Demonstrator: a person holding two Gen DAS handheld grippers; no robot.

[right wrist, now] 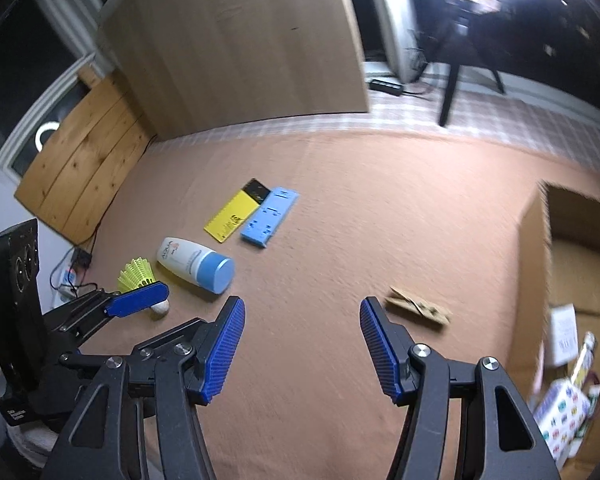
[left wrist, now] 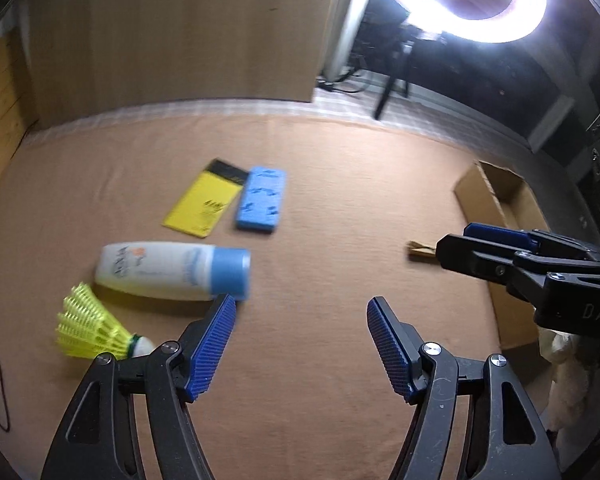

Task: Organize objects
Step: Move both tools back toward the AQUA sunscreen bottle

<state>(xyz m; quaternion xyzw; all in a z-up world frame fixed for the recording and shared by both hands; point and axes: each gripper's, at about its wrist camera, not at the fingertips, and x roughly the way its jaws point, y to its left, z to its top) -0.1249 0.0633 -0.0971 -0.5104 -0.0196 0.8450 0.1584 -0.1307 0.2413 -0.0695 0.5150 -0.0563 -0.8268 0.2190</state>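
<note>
Cardboard box (right wrist: 540,240) contents, small packets and a patterned tin, show only in the right wrist view, while both the left gripper (left wrist: 300,312) and right gripper (right wrist: 302,312) hang with jaws apart and empty above the brown cloth (right wrist: 340,208), the white bottle (left wrist: 164,270), shuttlecock (left wrist: 90,326) and clothespin (right wrist: 418,308) lying loose.

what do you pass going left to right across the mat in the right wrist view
shuttlecock → bottle → yellow card → blue block → clothespin → cardboard box
</note>
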